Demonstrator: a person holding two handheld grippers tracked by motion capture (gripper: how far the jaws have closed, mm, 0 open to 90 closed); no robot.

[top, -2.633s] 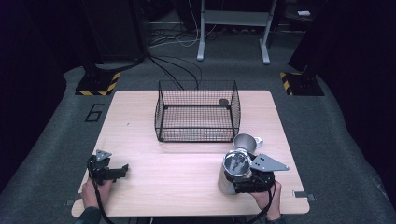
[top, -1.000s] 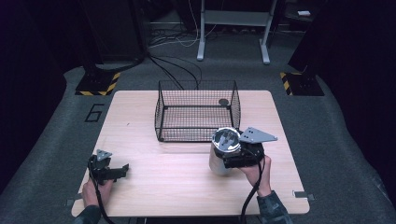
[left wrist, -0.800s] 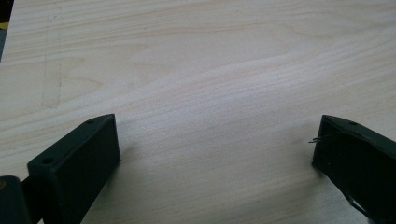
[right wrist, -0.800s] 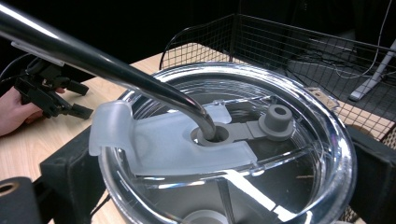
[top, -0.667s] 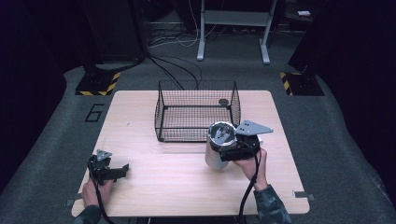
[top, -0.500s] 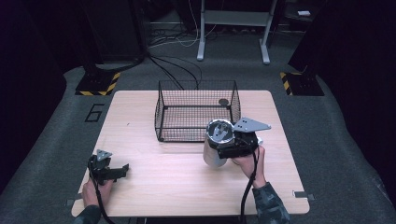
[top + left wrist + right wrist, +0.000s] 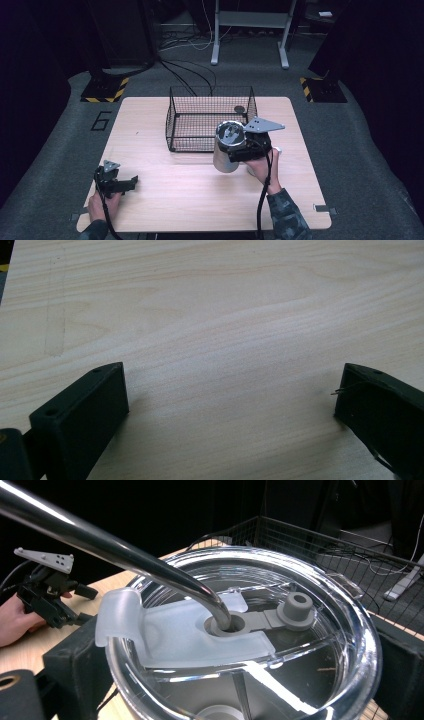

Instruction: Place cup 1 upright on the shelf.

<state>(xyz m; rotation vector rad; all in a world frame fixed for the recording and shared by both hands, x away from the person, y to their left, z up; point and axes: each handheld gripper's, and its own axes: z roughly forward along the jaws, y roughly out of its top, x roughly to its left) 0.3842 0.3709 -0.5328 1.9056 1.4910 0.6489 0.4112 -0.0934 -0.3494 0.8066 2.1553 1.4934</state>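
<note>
Two grippers differed: the right gripper [image 7: 235, 150], clamped on the steel tumbler with clear lid [image 7: 227, 146], had carried it left to the black wire basket's [image 7: 210, 117] near-right corner, likely for dropping in, while the left gripper [image 7: 116, 182] rested open.

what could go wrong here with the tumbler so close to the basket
1. The steel tumbler is held off the table in the right gripper, right beside the wire basket; its base could catch the rim on the way in.
2. The metal straw sticks far out of the lid and could snag the mesh.
3. The smooth steel may slip in the jaws.
</note>
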